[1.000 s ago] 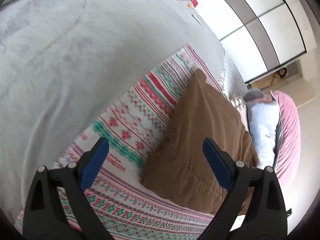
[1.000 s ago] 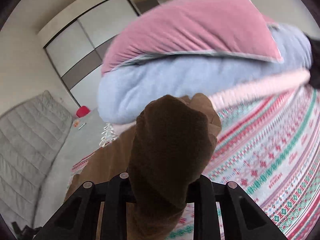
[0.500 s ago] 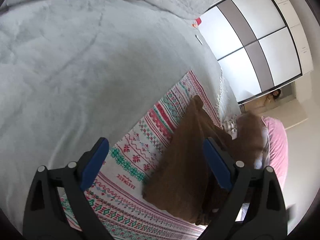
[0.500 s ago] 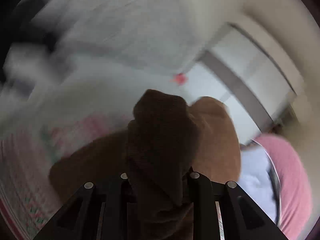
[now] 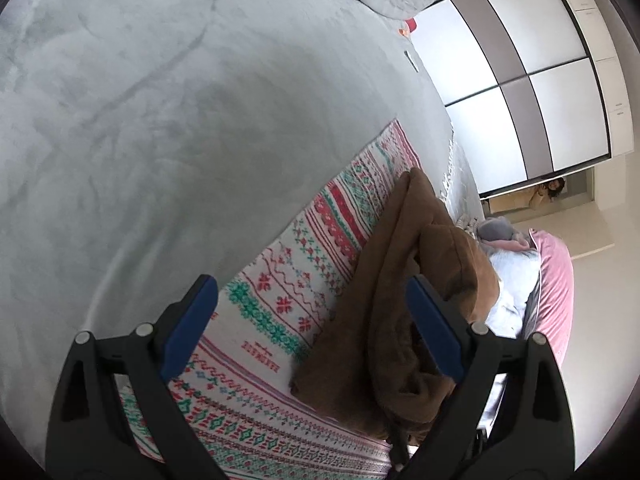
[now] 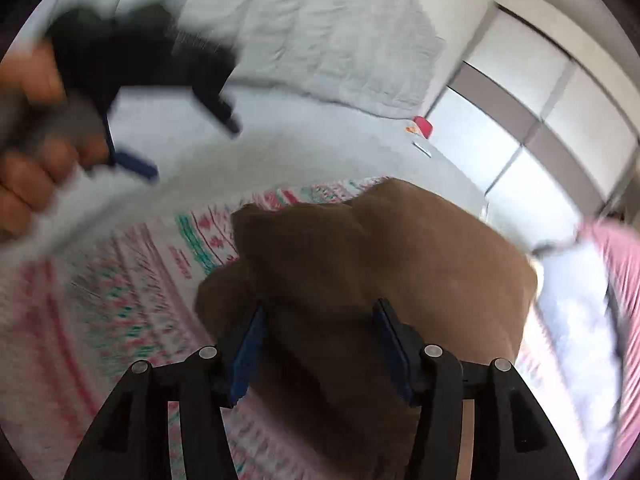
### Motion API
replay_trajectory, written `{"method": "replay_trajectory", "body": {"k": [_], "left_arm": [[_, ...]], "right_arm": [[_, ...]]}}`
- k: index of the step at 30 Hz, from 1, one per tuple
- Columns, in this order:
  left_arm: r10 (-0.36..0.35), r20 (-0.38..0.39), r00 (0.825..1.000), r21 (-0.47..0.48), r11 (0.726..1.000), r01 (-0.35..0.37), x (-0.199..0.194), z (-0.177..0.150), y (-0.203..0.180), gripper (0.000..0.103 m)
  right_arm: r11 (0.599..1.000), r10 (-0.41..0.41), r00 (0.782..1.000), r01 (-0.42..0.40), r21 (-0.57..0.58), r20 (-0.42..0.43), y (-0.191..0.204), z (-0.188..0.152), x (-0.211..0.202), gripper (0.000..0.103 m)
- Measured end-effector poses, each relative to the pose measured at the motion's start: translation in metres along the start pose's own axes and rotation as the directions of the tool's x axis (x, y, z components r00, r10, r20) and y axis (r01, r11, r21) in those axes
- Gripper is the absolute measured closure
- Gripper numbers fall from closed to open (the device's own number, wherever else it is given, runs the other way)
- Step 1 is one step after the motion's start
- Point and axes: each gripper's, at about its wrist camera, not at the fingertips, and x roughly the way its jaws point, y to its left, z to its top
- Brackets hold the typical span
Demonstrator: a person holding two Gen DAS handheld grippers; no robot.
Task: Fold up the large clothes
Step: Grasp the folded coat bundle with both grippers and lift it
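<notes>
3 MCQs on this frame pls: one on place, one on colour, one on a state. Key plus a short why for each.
1. Where does the brown garment lie?
A. on the patterned blanket
B. on the bare grey bedding
C. on the floor

2. What colour are the left gripper pads?
A. red
B. blue
C. green

3. How does the left gripper stand?
A. clamped on brown cloth
B. clamped on the blanket
C. open, holding nothing

Key:
1 A, patterned cloth shows around the garment's edges.
2 B, blue pads line both fingers.
3 C, its fingers stand wide apart above the blanket and nothing is pinched.
</notes>
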Motion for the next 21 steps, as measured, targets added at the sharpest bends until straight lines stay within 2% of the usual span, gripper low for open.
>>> {"method": "replay_trajectory", "body": {"k": [2,4,9,11,13,16,18,19,20,21], "left_arm": [[0.022,0.013,1.0,0.035,0.999,-0.023,0.0,-0.004,-0.008,0.008],[0.027,0.024,0.999,0.101,0.994,-0.029,0.001,-0.011,-0.024,0.008],[-0.1,-0.049,0.994,0.253,0.961,0.109,0.015,-0.048,-0.076,0.008],[-0.081,-0.048,0.996,0.331,0.939,0.092,0.024,-0.063,-0.095,0.008],[-0.024,-0.007,1.0,0.408,0.913,0.025,0.032,-0.074,-0.107,0.008],[0.063,0.032,0.997,0.475,0.877,-0.071,0.049,-0.083,-0.115,0.008],[0.126,0.027,0.992,0.488,0.864,-0.123,0.059,-0.084,-0.109,0.01],[0.144,0.022,0.989,0.484,0.864,-0.137,0.063,-0.085,-0.106,0.019],[0.139,0.007,0.99,0.476,0.87,-0.125,0.065,-0.083,-0.101,0.025],[0.122,-0.033,0.992,0.453,0.887,-0.093,0.07,-0.081,-0.096,0.034]], "right_arm": [[0.993,0.018,1.0,-0.02,0.119,0.016,-0.028,-0.014,-0.018,0.046],[0.967,0.052,0.998,-0.056,0.248,0.022,-0.062,-0.031,-0.03,0.046],[0.853,0.072,0.997,-0.075,0.517,0.026,-0.134,-0.063,-0.039,0.046],[0.787,0.127,0.99,-0.143,0.6,0.068,-0.149,-0.069,-0.04,0.047],[0.757,0.154,0.984,-0.175,0.63,0.089,-0.153,-0.066,-0.035,0.053],[0.758,0.197,0.979,-0.183,0.626,0.047,-0.151,-0.062,-0.017,0.069],[0.765,0.204,0.979,-0.161,0.624,0.002,-0.148,-0.062,-0.005,0.069],[0.765,0.21,0.978,-0.157,0.625,-0.011,-0.147,-0.064,0.001,0.07],[0.755,0.225,0.974,-0.16,0.636,-0.021,-0.146,-0.068,0.004,0.07],[0.746,0.238,0.971,-0.161,0.646,-0.033,-0.145,-0.071,0.007,0.07]]}}
